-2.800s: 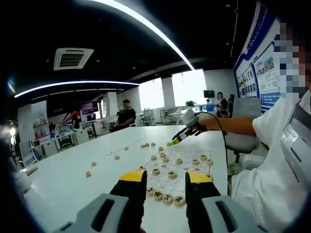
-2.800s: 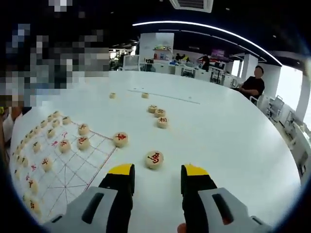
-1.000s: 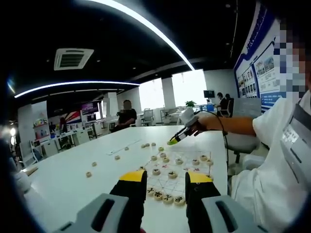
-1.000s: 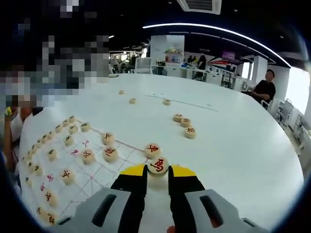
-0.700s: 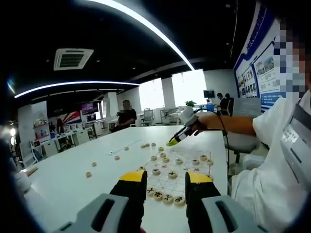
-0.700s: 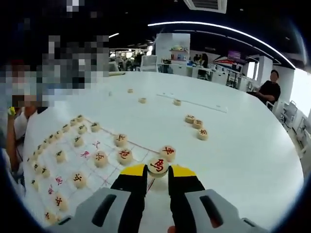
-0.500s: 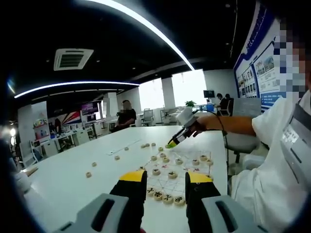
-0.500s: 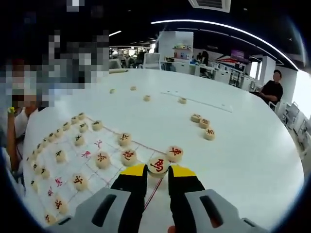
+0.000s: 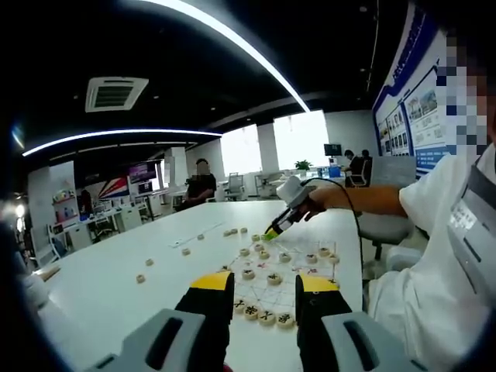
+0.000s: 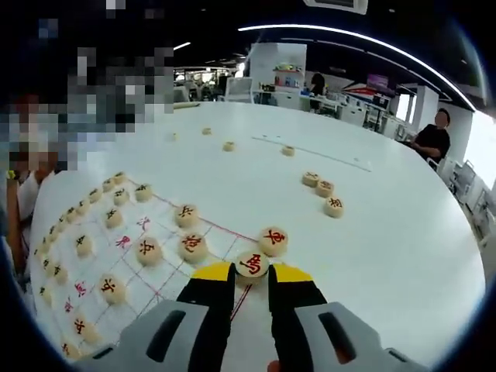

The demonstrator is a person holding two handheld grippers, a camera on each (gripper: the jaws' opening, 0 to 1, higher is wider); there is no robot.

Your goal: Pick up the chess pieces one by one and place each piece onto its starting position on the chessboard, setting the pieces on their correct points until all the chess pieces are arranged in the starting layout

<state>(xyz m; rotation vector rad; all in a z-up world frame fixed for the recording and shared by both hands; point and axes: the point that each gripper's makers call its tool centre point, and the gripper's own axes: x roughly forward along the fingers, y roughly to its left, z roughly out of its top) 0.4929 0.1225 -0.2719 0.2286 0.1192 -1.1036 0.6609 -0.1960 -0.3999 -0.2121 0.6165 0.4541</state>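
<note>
In the right gripper view my right gripper [image 10: 252,273] is shut on a round wooden chess piece [image 10: 252,264] with a red character, held above the near corner of the chessboard [image 10: 155,271]. Another red piece [image 10: 273,240] lies just beyond it at the board's edge. Several pieces stand on the board's points. In the left gripper view my left gripper [image 9: 265,288] is open and holds nothing, raised above the board's near row of black pieces [image 9: 266,315]. The right gripper [image 9: 273,230] shows there too, held by a hand over the board's far side.
Loose pieces lie on the white table [image 10: 372,232]: three in a group [image 10: 324,188] at the right and others farther back [image 10: 228,146]. Two more sit at the left [image 9: 141,277] in the left gripper view. A person in white stands at the board; another person sits across the table.
The right gripper has closed on the red piece that lay on the table and carried it over to the board's corner. The left gripper has stayed still.
</note>
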